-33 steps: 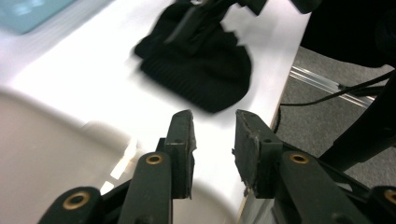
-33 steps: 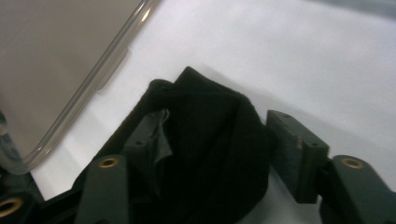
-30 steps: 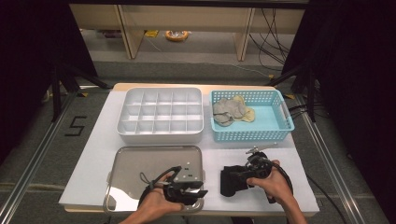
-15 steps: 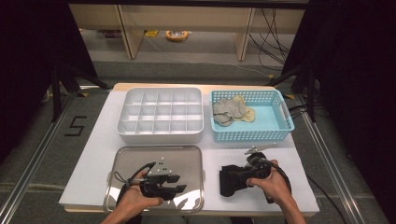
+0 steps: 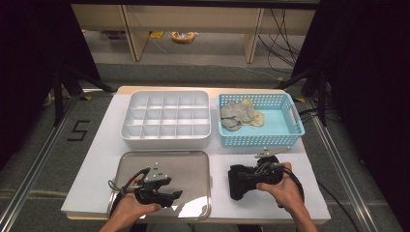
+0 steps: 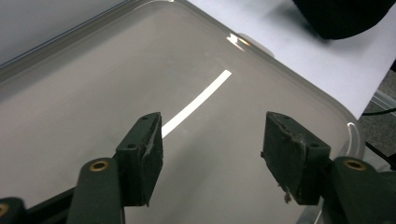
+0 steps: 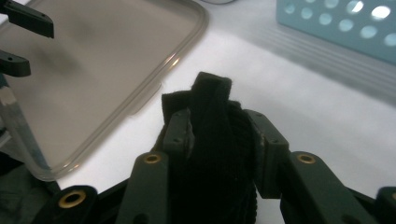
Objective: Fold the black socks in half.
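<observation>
Covering the work area: white table, the largest surface, bearing everything else
Compartment tray: white, at the far left, just beside the blue basket (pale cloth pieces bunched in its left end)
Metal tray: bare and shiny, at the near left edge
Black cloth: a folded wad just right of the metal tray, on the table
Right gripper: jaws clamped on the black cloth, a fold poking up between them
Left gripper: over the metal tray, jaws just been opening, nothing between them
</observation>
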`<state>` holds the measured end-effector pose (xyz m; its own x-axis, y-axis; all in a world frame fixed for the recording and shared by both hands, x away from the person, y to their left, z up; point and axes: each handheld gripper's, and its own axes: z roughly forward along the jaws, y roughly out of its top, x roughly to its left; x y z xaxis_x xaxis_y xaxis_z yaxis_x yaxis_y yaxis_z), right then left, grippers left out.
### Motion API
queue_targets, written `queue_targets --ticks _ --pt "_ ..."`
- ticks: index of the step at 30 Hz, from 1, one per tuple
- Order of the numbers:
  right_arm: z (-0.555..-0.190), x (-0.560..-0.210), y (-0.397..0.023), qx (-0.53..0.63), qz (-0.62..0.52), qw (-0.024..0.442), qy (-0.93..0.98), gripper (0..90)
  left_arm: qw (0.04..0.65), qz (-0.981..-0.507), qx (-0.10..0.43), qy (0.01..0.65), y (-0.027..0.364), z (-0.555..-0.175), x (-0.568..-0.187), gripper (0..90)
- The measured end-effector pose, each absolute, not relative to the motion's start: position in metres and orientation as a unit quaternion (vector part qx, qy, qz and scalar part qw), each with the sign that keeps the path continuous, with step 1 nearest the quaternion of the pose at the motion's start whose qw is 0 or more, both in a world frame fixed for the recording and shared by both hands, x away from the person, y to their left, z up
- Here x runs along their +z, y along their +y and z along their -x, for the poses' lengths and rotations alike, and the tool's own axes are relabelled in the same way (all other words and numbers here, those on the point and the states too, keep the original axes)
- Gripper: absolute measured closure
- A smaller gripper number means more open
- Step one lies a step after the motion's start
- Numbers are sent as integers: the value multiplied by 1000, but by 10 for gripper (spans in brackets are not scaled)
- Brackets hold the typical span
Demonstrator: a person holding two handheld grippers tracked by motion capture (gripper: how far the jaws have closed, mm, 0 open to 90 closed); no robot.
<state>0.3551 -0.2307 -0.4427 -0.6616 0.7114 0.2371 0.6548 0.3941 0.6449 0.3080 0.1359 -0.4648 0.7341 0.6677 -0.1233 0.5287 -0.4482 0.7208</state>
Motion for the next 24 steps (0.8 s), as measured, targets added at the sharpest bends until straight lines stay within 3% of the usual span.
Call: queue_targets --ticks 11,24 --pt "-351 -434 -227 375 -404 56 833 645 383 -843 101 365 142 -303 -468 325" --pt "-364 -410 -218 390 -384 112 830 645 383 -838 110 372 151 -297 -469 287"
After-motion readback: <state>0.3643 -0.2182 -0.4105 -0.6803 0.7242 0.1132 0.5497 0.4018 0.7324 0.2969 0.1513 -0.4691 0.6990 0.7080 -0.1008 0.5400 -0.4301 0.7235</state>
